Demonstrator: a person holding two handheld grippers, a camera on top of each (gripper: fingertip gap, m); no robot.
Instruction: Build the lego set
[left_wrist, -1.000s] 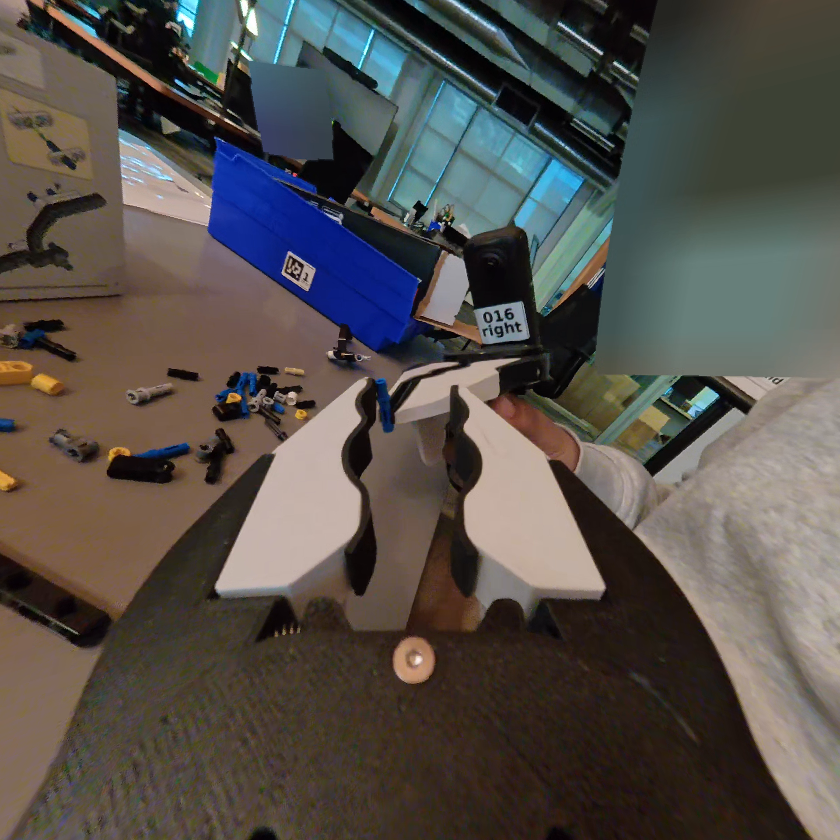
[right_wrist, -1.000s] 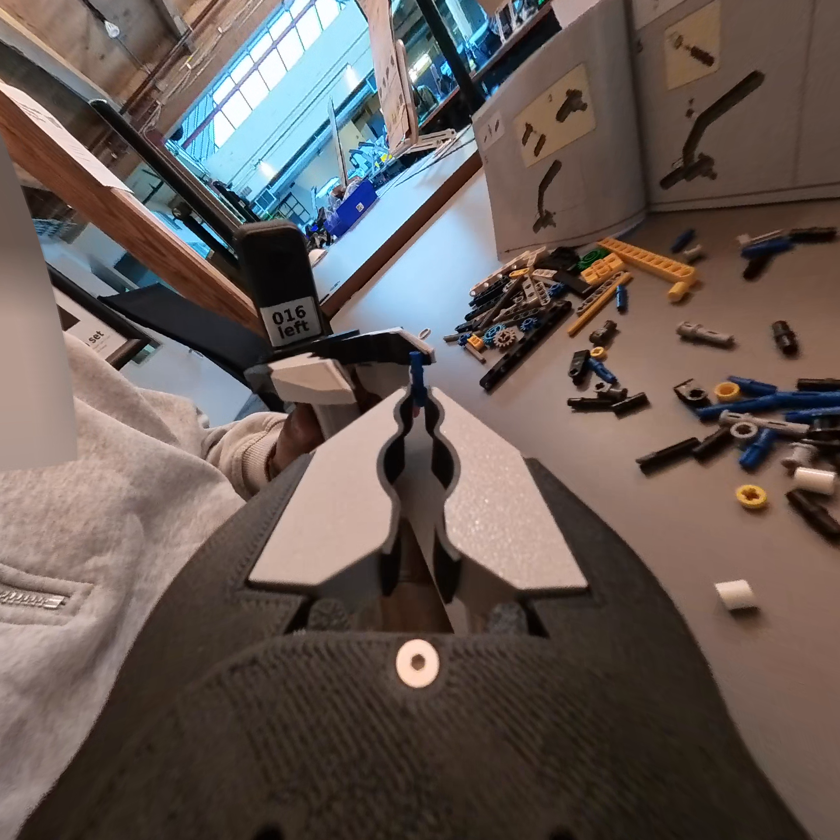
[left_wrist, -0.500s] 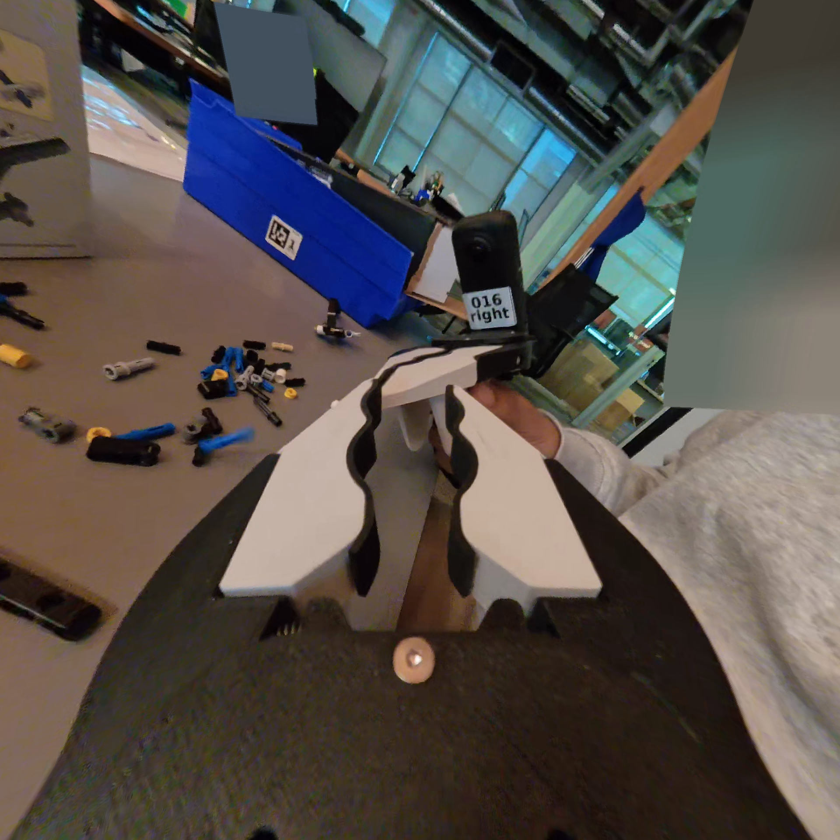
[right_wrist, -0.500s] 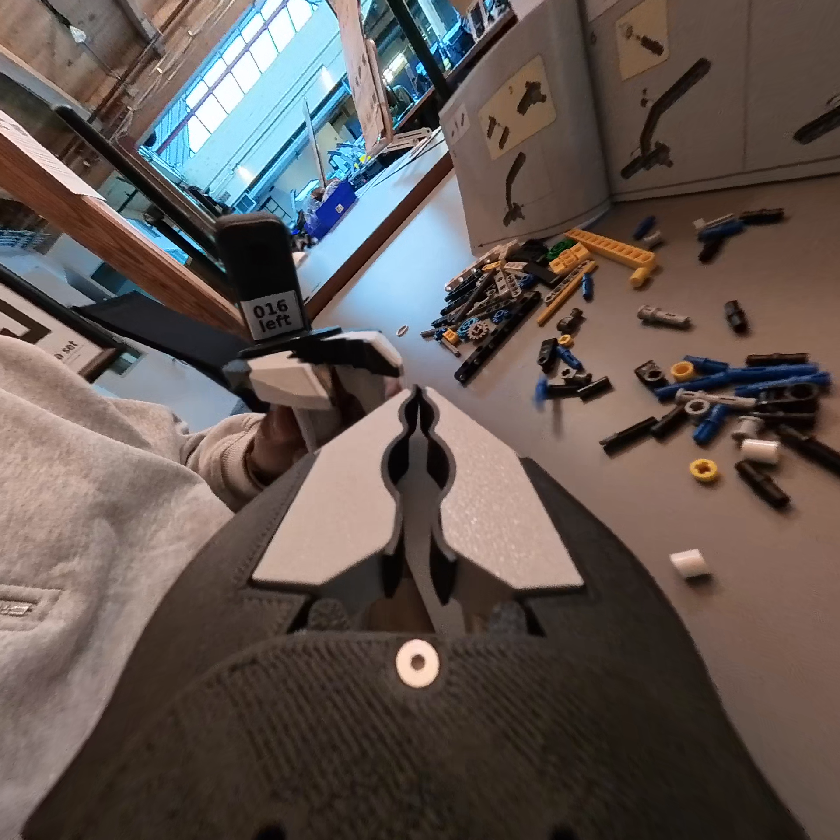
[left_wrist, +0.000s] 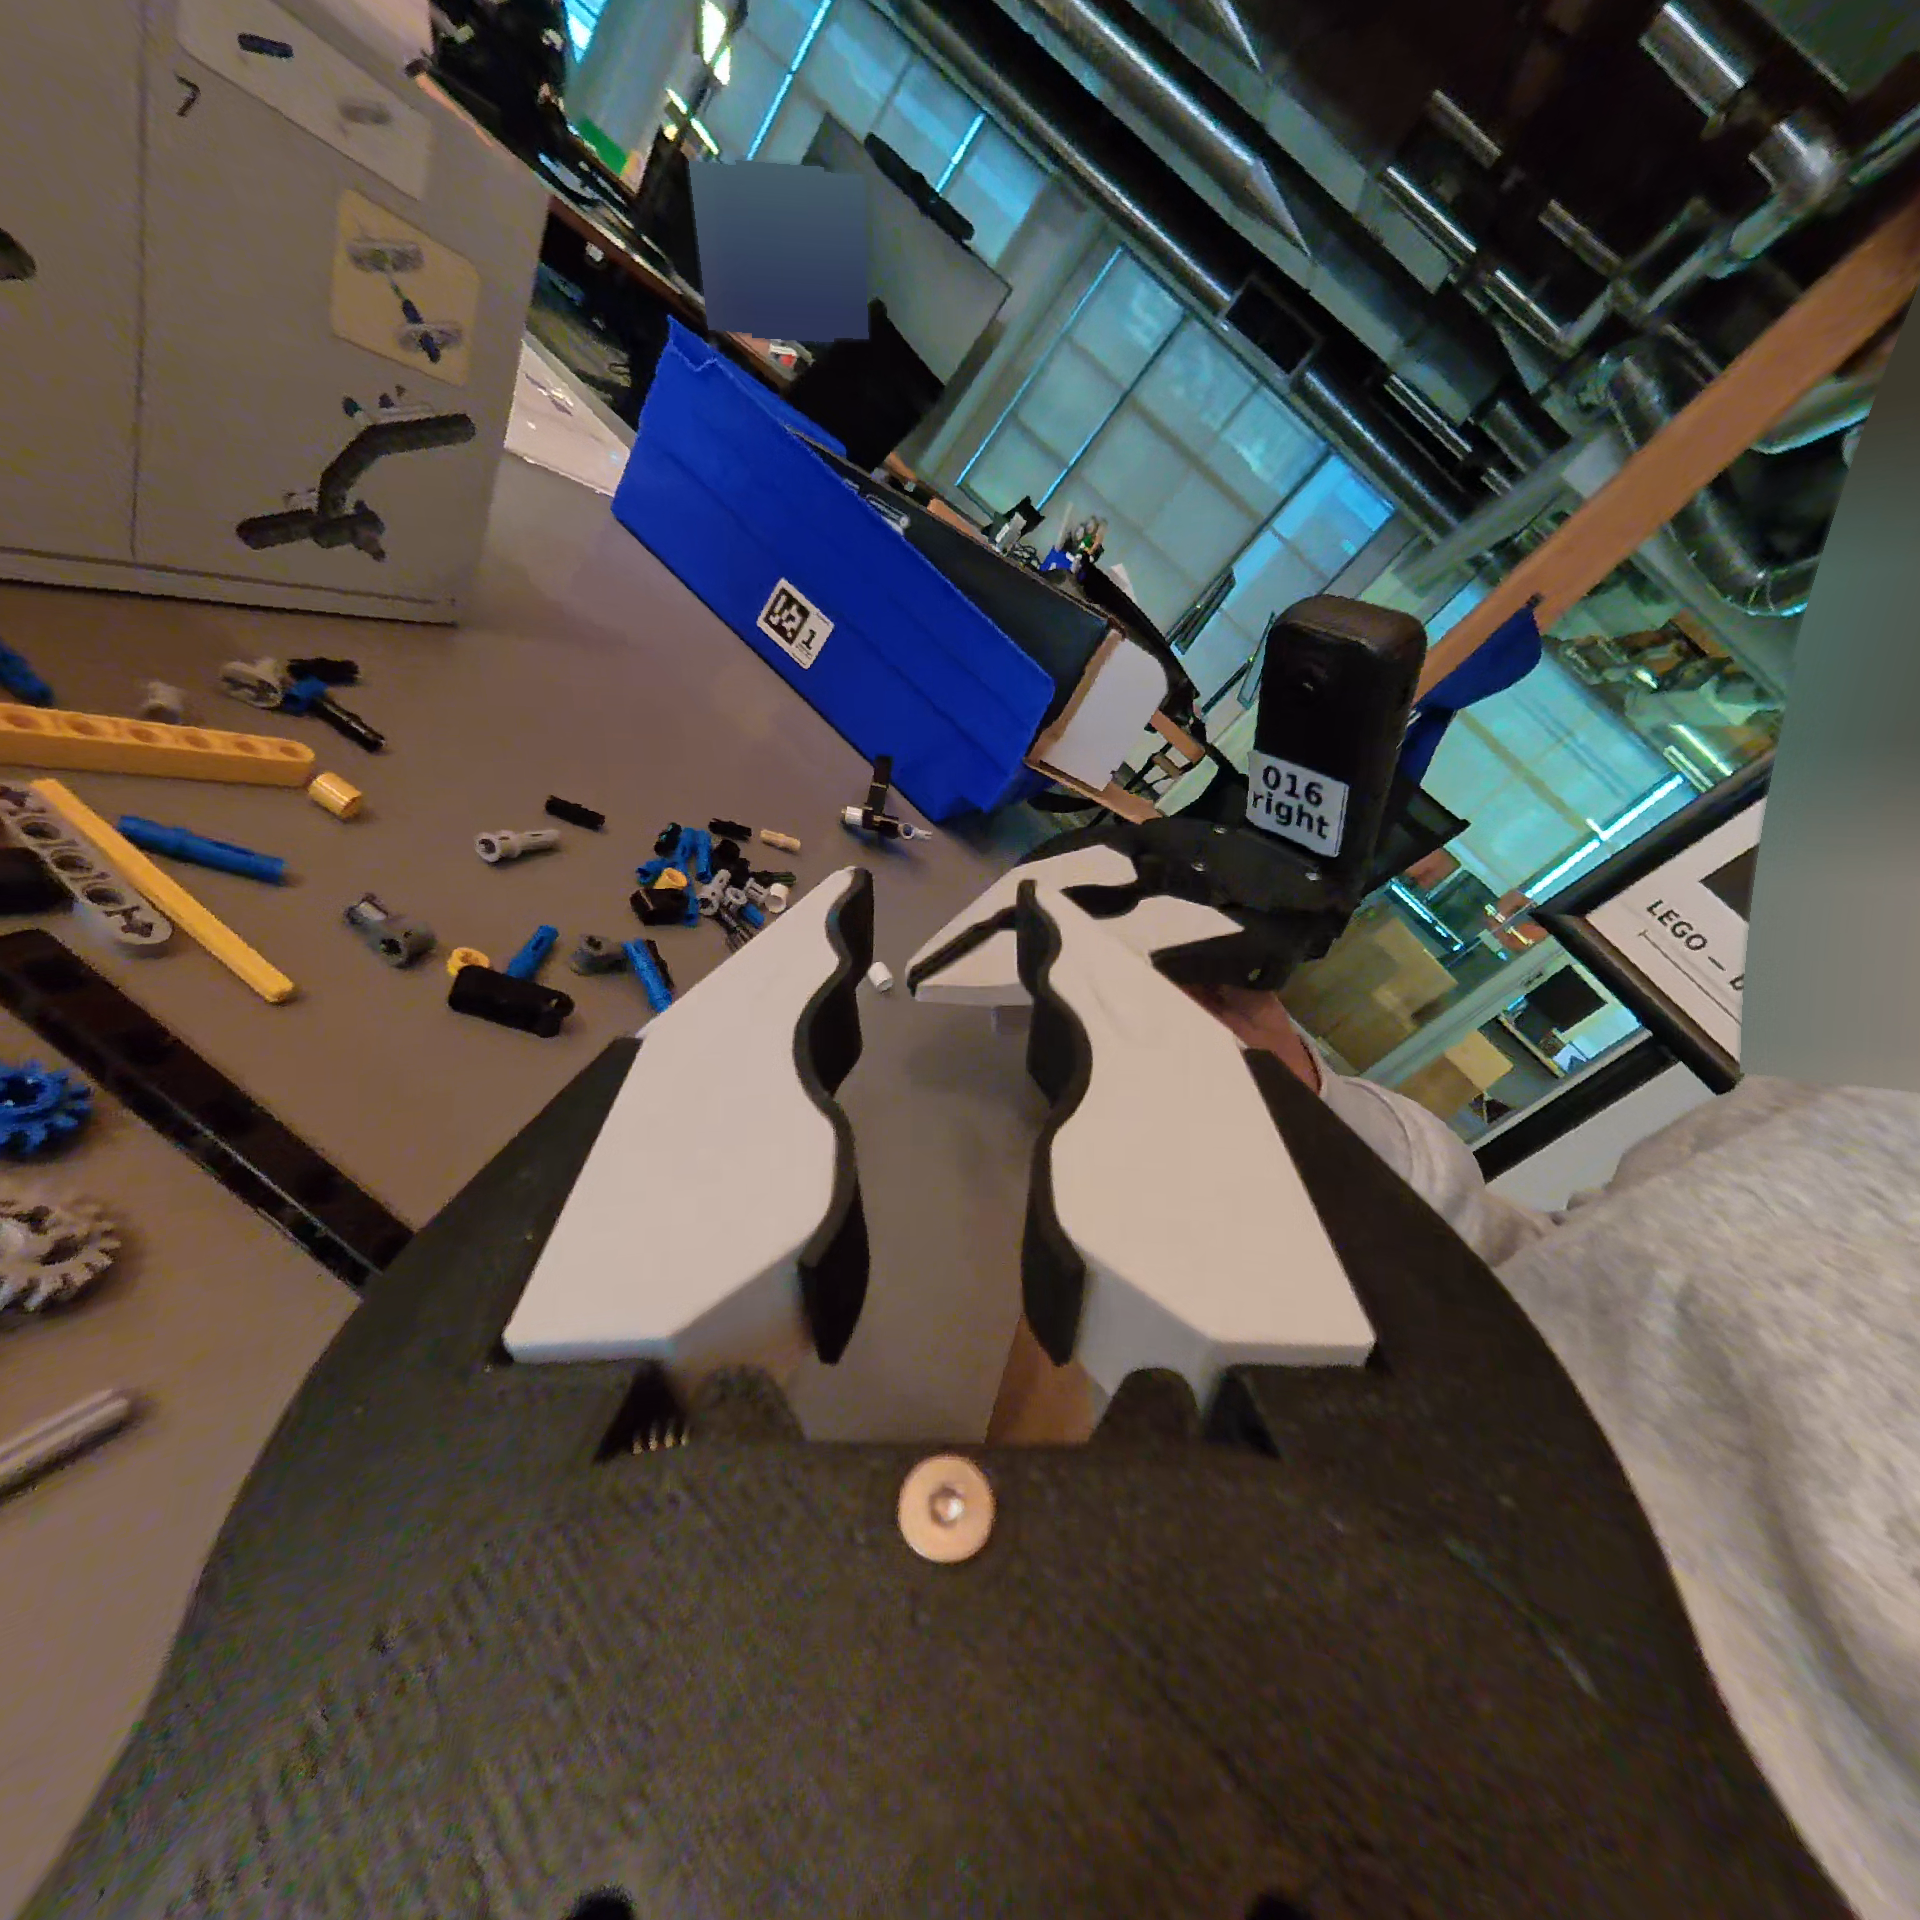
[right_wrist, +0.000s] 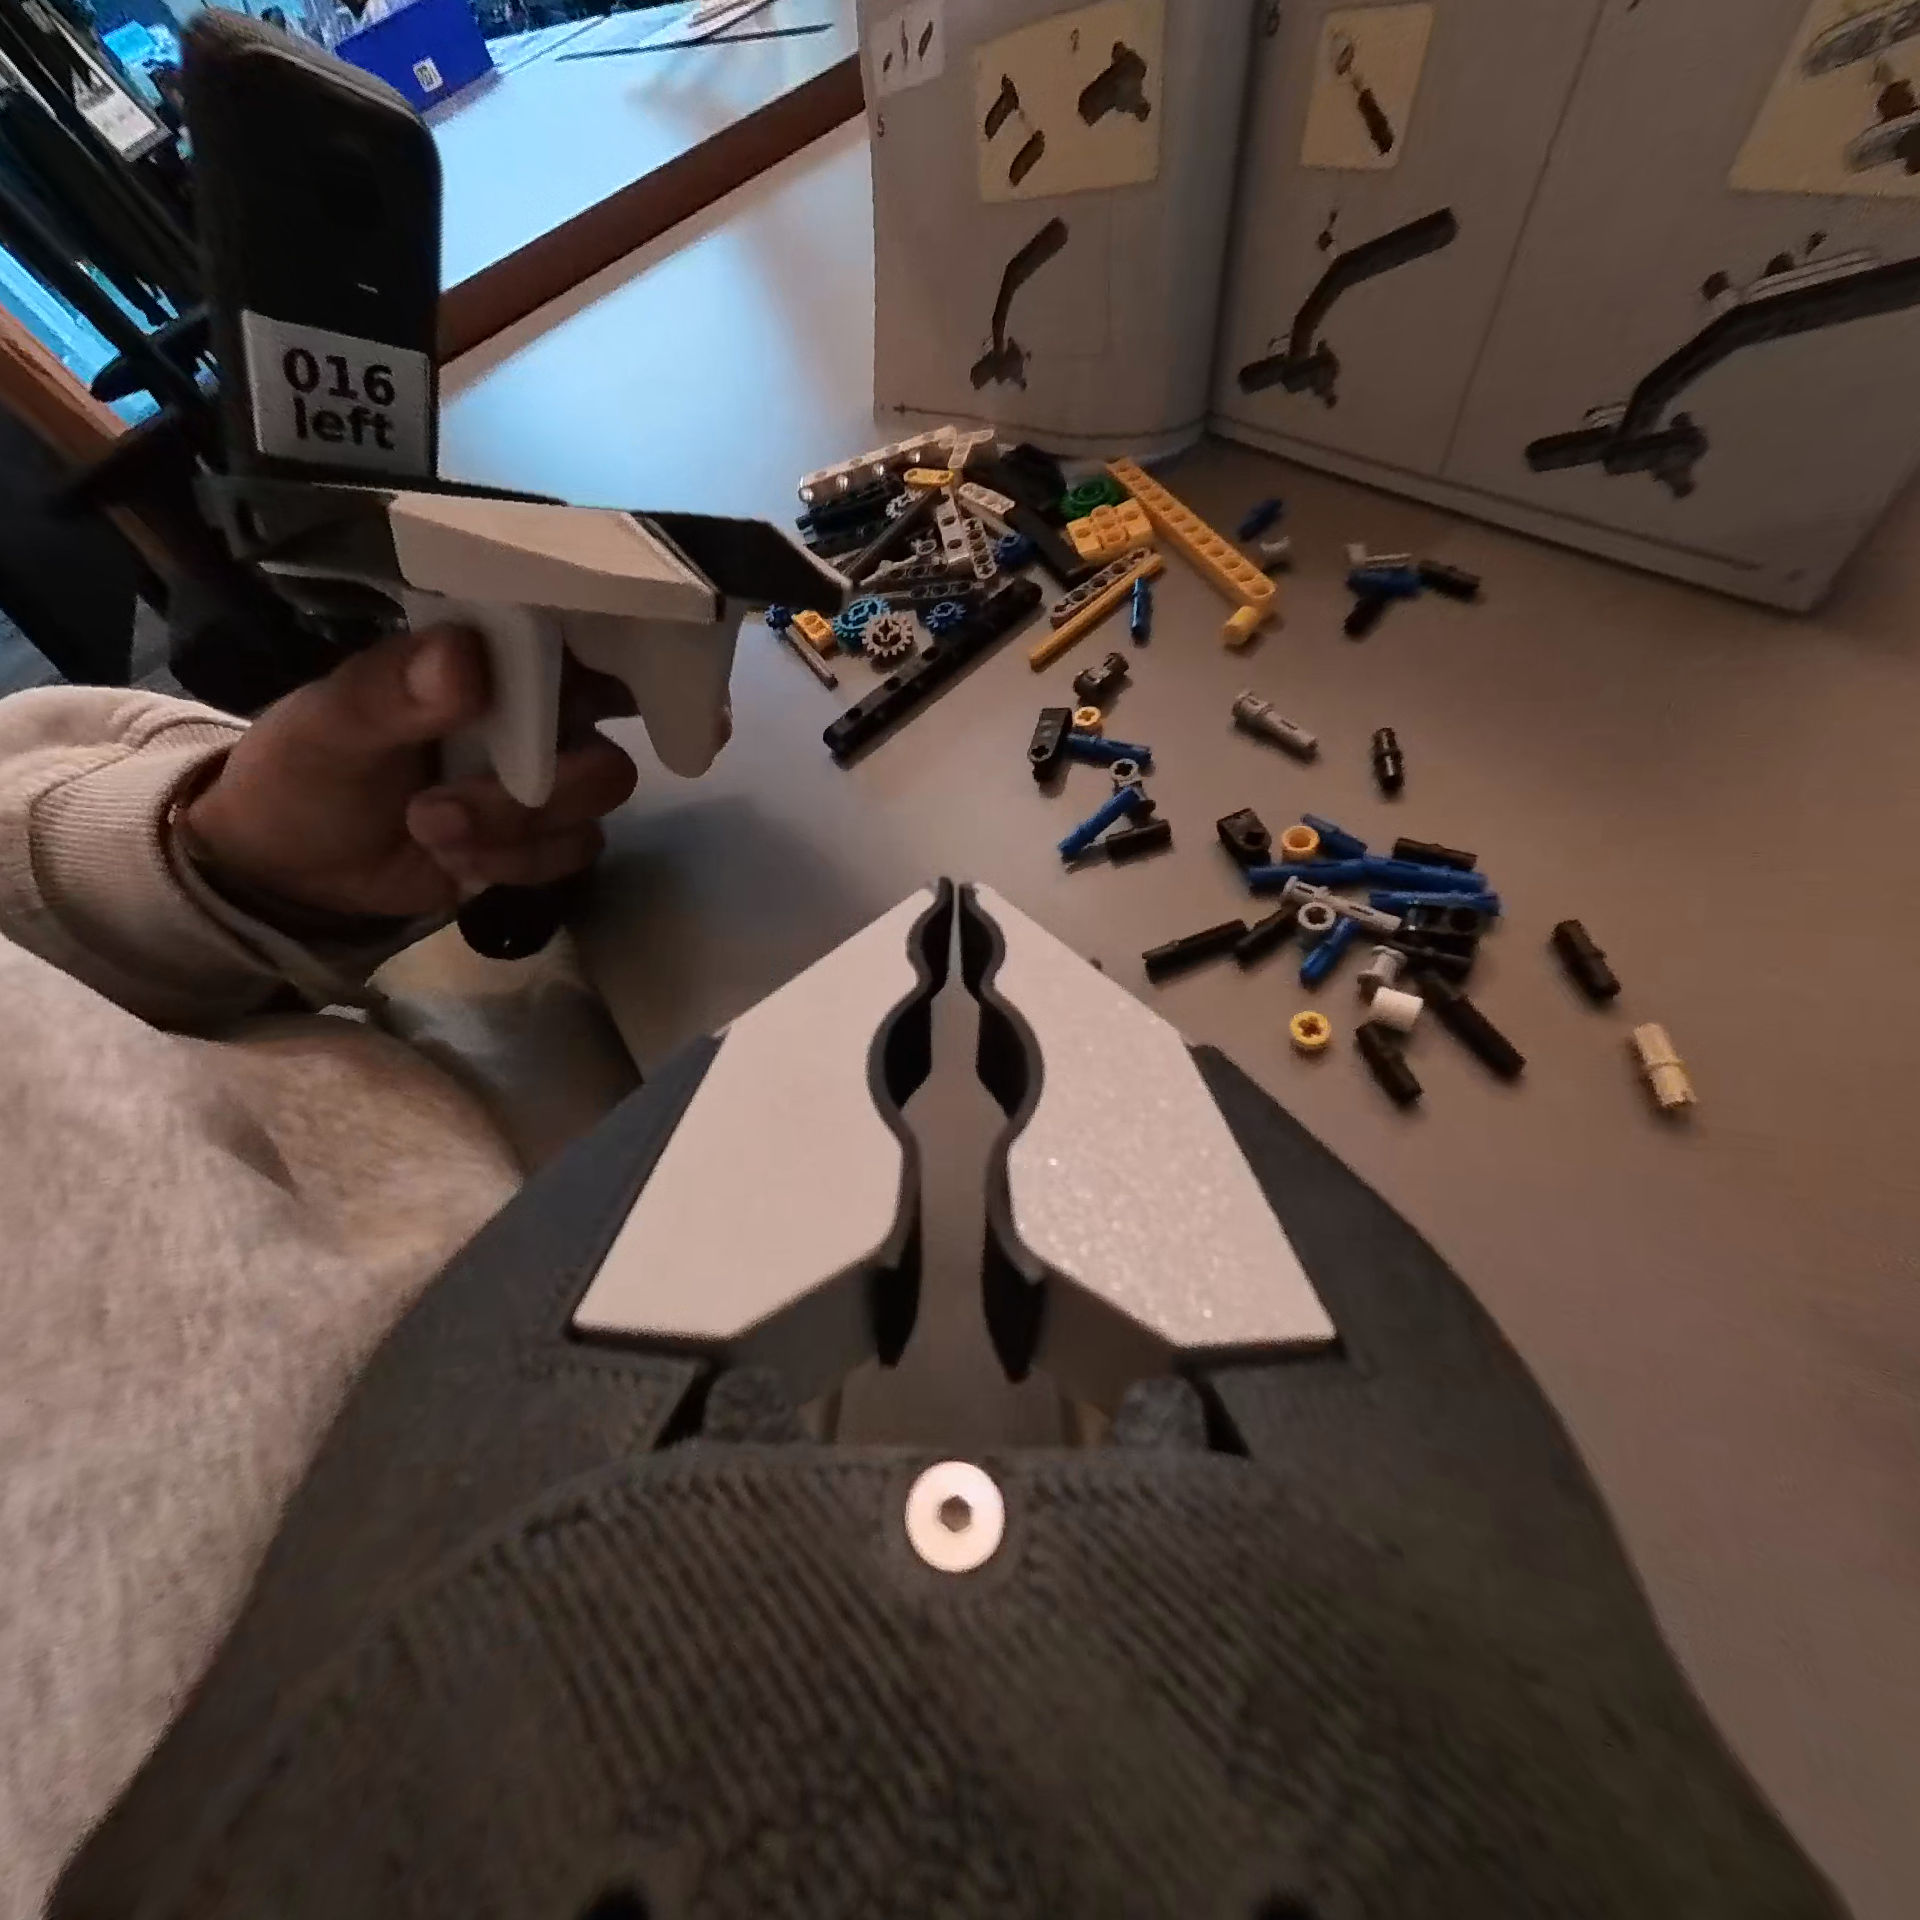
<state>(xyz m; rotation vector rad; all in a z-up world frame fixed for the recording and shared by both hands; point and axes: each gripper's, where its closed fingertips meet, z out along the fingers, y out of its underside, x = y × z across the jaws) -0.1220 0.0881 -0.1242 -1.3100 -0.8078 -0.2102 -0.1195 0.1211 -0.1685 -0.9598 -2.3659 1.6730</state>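
Loose lego pieces lie scattered on the grey table (right_wrist: 1558, 727). A heap of beams and gears (right_wrist: 935, 561) lies at the back, with a long yellow beam (right_wrist: 1195, 540) beside it. Small blue and black pins (right_wrist: 1371, 914) lie to the right. My right gripper (right_wrist: 951, 896) is shut and empty, held above the table's near edge. My left gripper (left_wrist: 943, 899) is open and empty; it also shows in the right wrist view (right_wrist: 790, 582), raised near the heap. The left wrist view shows the right gripper (left_wrist: 987, 951) just beyond my fingertips, and blue pins (left_wrist: 649, 971) on the table.
Grey instruction panels (right_wrist: 1455, 260) stand upright along the back of the table. A blue bin (left_wrist: 831, 623) sits at the far side. A long black beam (left_wrist: 187, 1101), a blue gear (left_wrist: 36, 1107) and a grey gear (left_wrist: 42, 1257) lie at the left. A person's grey sleeve (right_wrist: 156, 1195) is close. About 6 centimeters separates my left fingertips from my right. The left tips stand about 12 centimeters off the grey gear (left_wrist: 42, 1257). My right wrist view (right_wrist: 881, 641) looks at it from another angle.
The blue pin held in my right gripper a second ago has left it and dropped towards the table. The two grippers have moved apart, and both views have swung towards the pieces.
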